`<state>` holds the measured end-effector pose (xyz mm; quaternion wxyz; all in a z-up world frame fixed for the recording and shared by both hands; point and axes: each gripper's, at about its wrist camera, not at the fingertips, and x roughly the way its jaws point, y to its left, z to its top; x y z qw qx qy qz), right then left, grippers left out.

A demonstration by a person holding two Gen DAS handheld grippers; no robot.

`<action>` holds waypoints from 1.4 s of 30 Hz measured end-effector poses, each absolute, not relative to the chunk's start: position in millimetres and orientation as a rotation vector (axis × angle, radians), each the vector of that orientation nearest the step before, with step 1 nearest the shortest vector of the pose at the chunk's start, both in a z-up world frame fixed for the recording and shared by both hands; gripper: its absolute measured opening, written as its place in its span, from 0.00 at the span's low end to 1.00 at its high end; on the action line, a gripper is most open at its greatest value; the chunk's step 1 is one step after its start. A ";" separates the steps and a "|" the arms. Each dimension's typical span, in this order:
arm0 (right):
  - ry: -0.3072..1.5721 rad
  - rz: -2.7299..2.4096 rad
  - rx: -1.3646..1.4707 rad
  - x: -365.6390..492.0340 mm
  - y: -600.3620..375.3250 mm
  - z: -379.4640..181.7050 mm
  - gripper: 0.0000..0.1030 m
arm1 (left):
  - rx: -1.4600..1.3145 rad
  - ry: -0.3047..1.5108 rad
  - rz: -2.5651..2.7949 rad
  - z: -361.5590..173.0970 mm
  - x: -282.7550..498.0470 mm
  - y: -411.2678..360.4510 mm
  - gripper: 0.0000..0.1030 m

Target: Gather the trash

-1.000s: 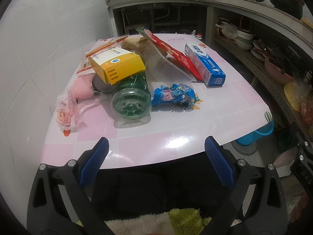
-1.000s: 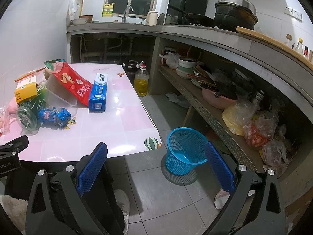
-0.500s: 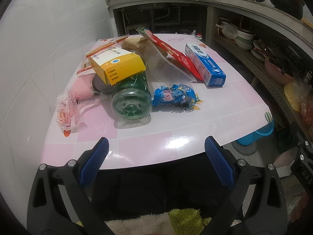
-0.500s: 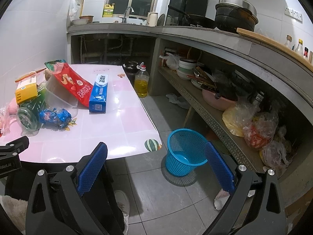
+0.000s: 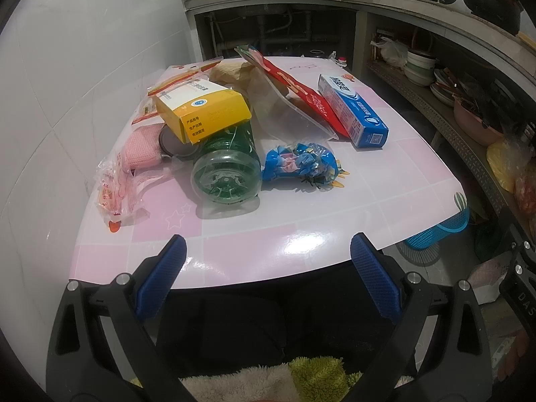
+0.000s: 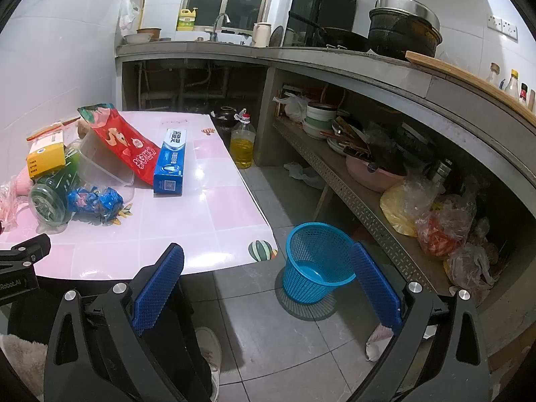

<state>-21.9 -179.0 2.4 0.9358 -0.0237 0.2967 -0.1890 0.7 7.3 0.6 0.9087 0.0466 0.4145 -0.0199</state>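
The glossy pink tiled table (image 5: pixel 385 201) carries the trash in a loose heap toward its wall side, and only the right wrist view shows the whole blue mesh basket (image 6: pixel 316 261) standing on the grey floor tiles just off the table's corner; the left view catches merely its rim. Leaning on a clear plastic tub (image 6: pixel 104 162) is a red snack bag (image 5: pixel 301 93), with a long blue toothpaste box (image 5: pixel 355 110) beside it. A yellow carton (image 5: pixel 204 114) rests on a green plastic bottle (image 5: pixel 227 171) lying on its side; a crumpled blue wrapper (image 5: pixel 301 164) sits next to that. The left gripper (image 5: pixel 268 278) and right gripper (image 6: pixel 266 288) both hang spread wide, holding nothing.
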 end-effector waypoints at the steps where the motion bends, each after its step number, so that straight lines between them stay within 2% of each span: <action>1: 0.606 -0.387 -0.049 -22.1 -178.8 2.1 0.94 | 0.096 0.856 -0.042 0.6 0.7 7.3 0.92; 42: 0.594 -0.382 -0.046 -23.2 -178.6 1.6 0.94 | 0.095 0.860 -0.043 -1.9 0.8 11.1 0.92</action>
